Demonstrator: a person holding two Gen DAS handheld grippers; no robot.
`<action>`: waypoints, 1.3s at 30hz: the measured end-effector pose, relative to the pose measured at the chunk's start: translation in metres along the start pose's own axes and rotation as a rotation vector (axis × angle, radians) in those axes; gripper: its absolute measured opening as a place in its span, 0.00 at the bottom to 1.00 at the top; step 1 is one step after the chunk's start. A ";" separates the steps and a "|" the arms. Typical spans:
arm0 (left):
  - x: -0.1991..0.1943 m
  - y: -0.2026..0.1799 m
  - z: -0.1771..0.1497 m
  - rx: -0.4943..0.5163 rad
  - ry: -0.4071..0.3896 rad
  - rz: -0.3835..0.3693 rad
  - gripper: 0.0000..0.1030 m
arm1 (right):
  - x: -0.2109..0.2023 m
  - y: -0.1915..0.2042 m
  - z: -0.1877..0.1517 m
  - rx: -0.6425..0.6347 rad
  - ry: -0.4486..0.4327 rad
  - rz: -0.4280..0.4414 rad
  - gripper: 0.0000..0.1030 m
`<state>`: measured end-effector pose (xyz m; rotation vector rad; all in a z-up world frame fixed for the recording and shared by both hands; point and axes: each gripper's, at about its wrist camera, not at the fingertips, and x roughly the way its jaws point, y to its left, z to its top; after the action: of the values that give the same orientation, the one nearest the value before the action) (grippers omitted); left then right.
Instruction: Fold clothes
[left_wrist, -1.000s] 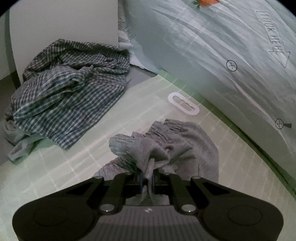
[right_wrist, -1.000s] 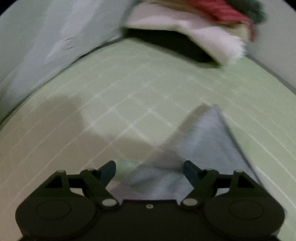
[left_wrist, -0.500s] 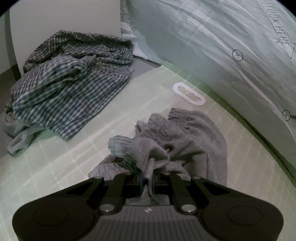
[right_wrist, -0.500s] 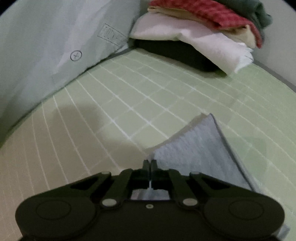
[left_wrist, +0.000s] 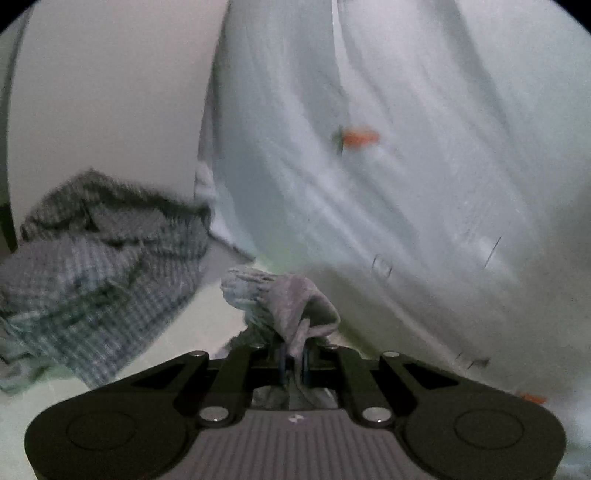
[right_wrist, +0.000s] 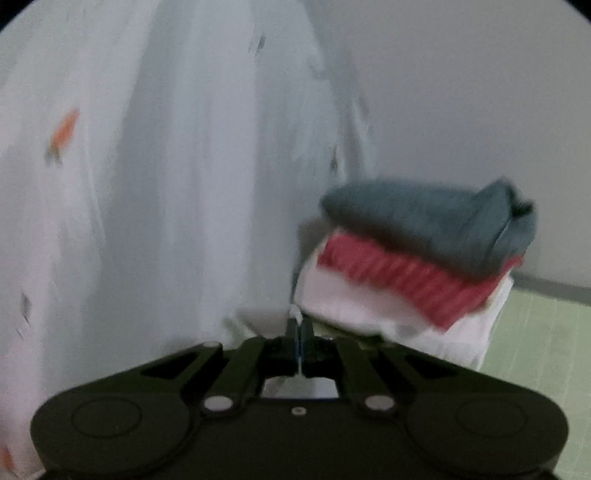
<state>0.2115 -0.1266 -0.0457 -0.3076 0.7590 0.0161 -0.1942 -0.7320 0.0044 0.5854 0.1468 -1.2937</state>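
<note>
My left claw (left_wrist: 293, 363) is squeezed tight on a bunch of the grey garment (left_wrist: 291, 299), which puffs up right in front of it. My right claw (right_wrist: 299, 341) is pinched shut on a thin pale edge of cloth; I cannot tell if it is the same piece. A checked shirt (left_wrist: 99, 280) lies crumpled at the left on the green bed sheet (right_wrist: 543, 350). A big pale quilt (left_wrist: 424, 184) fills the view ahead. A stack of folded clothes (right_wrist: 417, 258) sits by the wall, just past my right claw.
</note>
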 end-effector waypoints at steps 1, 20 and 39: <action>-0.006 0.011 -0.006 -0.009 0.008 0.014 0.08 | -0.009 -0.007 0.002 0.011 -0.009 0.003 0.01; -0.077 0.163 -0.100 -0.052 0.158 0.241 0.16 | -0.101 -0.170 -0.175 -0.027 0.464 -0.166 0.03; -0.123 0.094 -0.164 0.188 0.147 0.144 0.55 | -0.089 -0.230 -0.154 0.026 0.460 -0.126 0.66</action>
<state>-0.0001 -0.0710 -0.0990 -0.0754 0.9204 0.0586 -0.4005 -0.6159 -0.1632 0.9023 0.5544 -1.2653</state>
